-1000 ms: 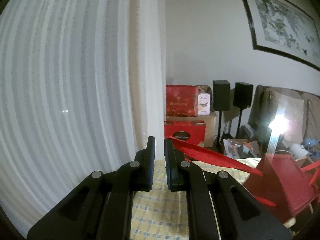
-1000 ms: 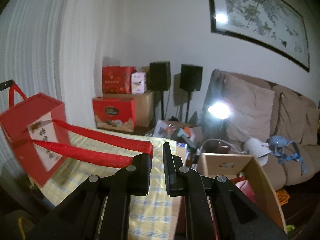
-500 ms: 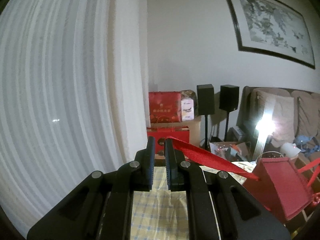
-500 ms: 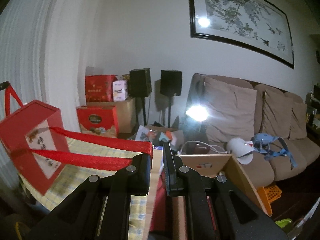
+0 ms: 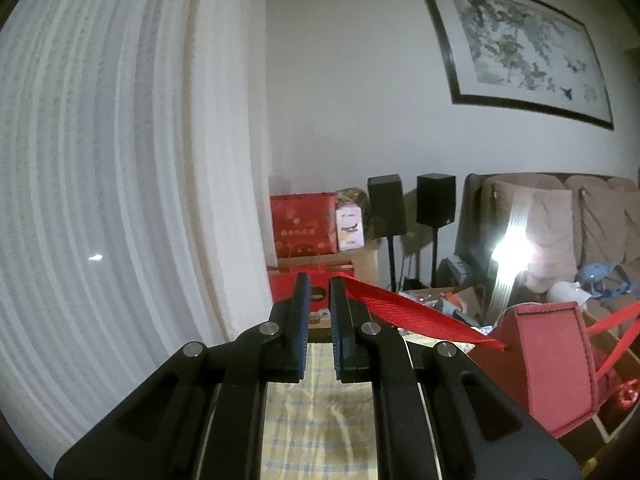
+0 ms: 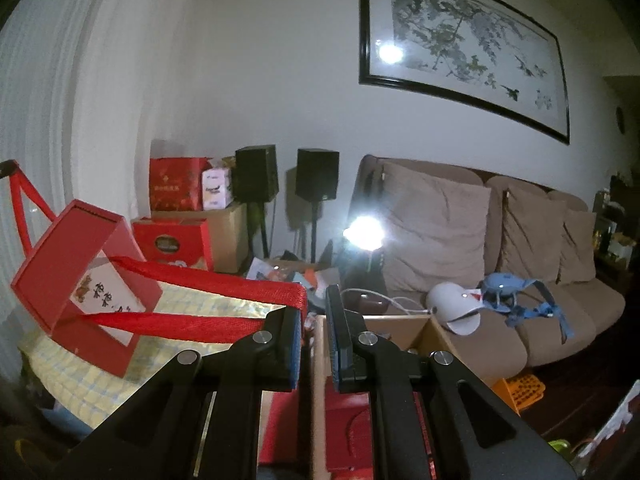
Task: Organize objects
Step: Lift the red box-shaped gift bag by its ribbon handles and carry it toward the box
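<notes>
A red cardboard gift bag (image 6: 76, 280) with a white label of dark characters is hanging tilted in the air between the two tools, carried by its flat red ribbon handles (image 6: 224, 292) above a yellow-and-blue checked cloth (image 6: 80, 376). The right gripper (image 6: 316, 312) is holding one handle: the ribbon is wrapping over the tip of its left-hand finger, and its jaws are standing nearly closed with only a thin slit between the pads (whether the ribbon is actually pinched there or merely hooked over the tip is hard to say). The left gripper (image 5: 320, 300) is likewise almost shut, with the other ribbon handle (image 5: 416, 316) running off the tip of its right-hand finger to the bag (image 5: 552, 364), whose open top edge is facing the camera. Just beneath the right gripper, the rim of an open brown cardboard box (image 6: 400, 324) is showing, with red items inside. Beyond lies clutter, then two black speakers on stands (image 6: 256, 178), stacked red gift boxes (image 6: 176, 184) and a beige sofa (image 6: 480, 232). A pleated white curtain (image 5: 100, 200) is closing off the left side, leaving free space mainly ahead and above.
</notes>
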Demonstrator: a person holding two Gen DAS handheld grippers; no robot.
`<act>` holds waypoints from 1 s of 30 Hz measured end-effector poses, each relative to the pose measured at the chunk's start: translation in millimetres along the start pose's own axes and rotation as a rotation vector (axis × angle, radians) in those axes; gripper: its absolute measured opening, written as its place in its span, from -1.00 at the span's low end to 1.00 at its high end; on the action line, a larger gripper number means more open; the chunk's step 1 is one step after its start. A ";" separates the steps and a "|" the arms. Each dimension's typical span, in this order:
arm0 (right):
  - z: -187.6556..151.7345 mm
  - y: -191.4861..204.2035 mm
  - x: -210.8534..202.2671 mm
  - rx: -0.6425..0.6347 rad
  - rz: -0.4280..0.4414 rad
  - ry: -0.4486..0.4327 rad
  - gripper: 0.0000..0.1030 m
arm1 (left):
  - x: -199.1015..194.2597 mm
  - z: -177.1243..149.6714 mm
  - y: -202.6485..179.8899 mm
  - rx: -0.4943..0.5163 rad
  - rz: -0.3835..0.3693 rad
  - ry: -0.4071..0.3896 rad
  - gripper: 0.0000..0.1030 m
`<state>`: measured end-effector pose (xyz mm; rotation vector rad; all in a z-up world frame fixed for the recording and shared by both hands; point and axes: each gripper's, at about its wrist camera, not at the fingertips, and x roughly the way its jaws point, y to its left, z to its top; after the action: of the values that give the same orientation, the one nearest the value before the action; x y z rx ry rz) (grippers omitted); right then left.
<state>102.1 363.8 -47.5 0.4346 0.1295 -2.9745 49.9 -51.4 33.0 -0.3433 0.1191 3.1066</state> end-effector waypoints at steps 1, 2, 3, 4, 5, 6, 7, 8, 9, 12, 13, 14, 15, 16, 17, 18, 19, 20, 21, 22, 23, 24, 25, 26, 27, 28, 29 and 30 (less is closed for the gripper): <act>0.0 -5.2 -2.4 0.008 0.000 -0.003 -0.82 | 0.3 0.5 -3.3 -0.002 -0.011 -0.002 -0.82; 0.5 -9.2 -3.3 0.014 -0.004 -0.005 -0.82 | 0.5 0.9 -6.0 -0.002 -0.018 -0.003 -0.82; 1.0 -13.0 -4.3 0.019 -0.009 -0.005 -0.82 | 0.3 1.5 -10.4 0.002 -0.027 -0.006 -0.82; 1.5 -17.5 -5.6 0.023 -0.016 -0.007 -0.82 | -0.7 1.8 -12.9 0.007 -0.029 -0.010 -0.82; 1.7 -21.0 -6.9 0.026 -0.023 -0.010 -0.82 | -1.5 2.4 -16.9 0.013 -0.033 -0.015 -0.82; 2.3 -23.5 -7.0 0.027 -0.028 -0.011 -0.82 | -2.5 3.4 -20.7 0.017 -0.038 -0.020 -0.82; 2.7 -27.8 -9.6 0.030 -0.037 -0.019 -0.82 | -2.9 4.2 -22.9 0.017 -0.044 -0.022 -0.82; 2.9 -30.7 -12.3 0.031 -0.044 -0.031 -0.82 | -3.4 4.8 -24.6 0.016 -0.051 -0.023 -0.82; 3.7 -34.4 -15.0 0.032 -0.052 -0.042 -0.82 | -3.9 6.3 -27.7 0.014 -0.061 -0.026 -0.82; 5.5 -49.0 -22.3 0.049 -0.073 -0.052 -0.82 | -4.2 10.1 -34.5 0.010 -0.084 -0.030 -0.82; 5.6 -53.7 -24.3 0.059 -0.080 -0.054 -0.82 | -4.7 12.1 -38.3 0.012 -0.098 -0.032 -0.82; 5.5 -58.4 -25.9 0.068 -0.085 -0.054 -0.82 | -5.5 13.4 -41.7 0.015 -0.107 -0.036 -0.82; 5.1 -62.6 -27.3 0.075 -0.090 -0.054 -0.82 | -6.6 14.4 -45.0 0.018 -0.113 -0.040 -0.82; 4.8 -67.0 -28.6 0.082 -0.099 -0.054 -0.82 | -7.1 15.8 -49.3 0.020 -0.116 -0.042 -0.82; 5.2 -69.7 -28.5 0.087 -0.105 -0.053 -0.82 | -7.6 17.4 -52.9 0.021 -0.127 -0.045 -0.82; 5.0 -72.6 -29.5 0.092 -0.111 -0.053 -0.82 | -7.8 18.4 -55.2 0.020 -0.133 -0.047 -0.82; 5.0 -75.6 -30.4 0.096 -0.116 -0.053 -0.82 | -7.9 19.6 -59.2 0.022 -0.142 -0.048 -0.82; 4.8 -77.7 -31.2 0.098 -0.120 -0.053 -0.82 | -7.9 20.2 -62.0 0.022 -0.149 -0.047 -0.82; 5.1 -79.8 -31.6 0.100 -0.125 -0.052 -0.82 | -7.4 20.9 -65.0 0.020 -0.158 -0.047 -0.82; 4.9 -80.5 -32.3 0.103 -0.131 -0.053 -0.82 | -7.0 21.7 -68.5 0.019 -0.167 -0.046 -0.82; 5.0 -82.4 -32.4 0.104 -0.135 -0.052 -0.82 | -6.8 22.2 -71.4 0.020 -0.173 -0.046 -0.82; 4.8 -84.4 -32.9 0.105 -0.140 -0.050 -0.82 | -6.3 22.8 -73.9 0.021 -0.178 -0.046 -0.82; 4.6 -87.3 -33.6 0.108 -0.149 -0.049 -0.82 | -6.0 23.5 -77.0 0.022 -0.186 -0.044 -0.82; 4.3 -89.4 -33.7 0.108 -0.157 -0.046 -0.82 | -6.2 23.8 -79.5 0.024 -0.191 -0.043 -0.82; 3.6 -91.8 -33.7 0.104 -0.171 -0.039 -0.82 | -5.5 24.3 -82.1 0.027 -0.193 -0.039 -0.82; 2.9 -93.5 -33.8 0.100 -0.184 -0.037 -0.82 | -4.3 24.1 -85.9 0.034 -0.193 -0.032 -0.82; 2.3 -95.5 -34.1 0.098 -0.194 -0.034 -0.82 | -3.5 24.4 -88.7 0.035 -0.197 -0.028 -0.82; 1.7 -98.0 -34.1 0.097 -0.206 -0.031 -0.82 | -3.2 24.2 -90.9 0.034 -0.200 -0.025 -0.82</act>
<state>119.9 464.5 -29.5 0.4097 0.0277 -3.1990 49.7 41.1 50.5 -0.2950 0.1280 2.9069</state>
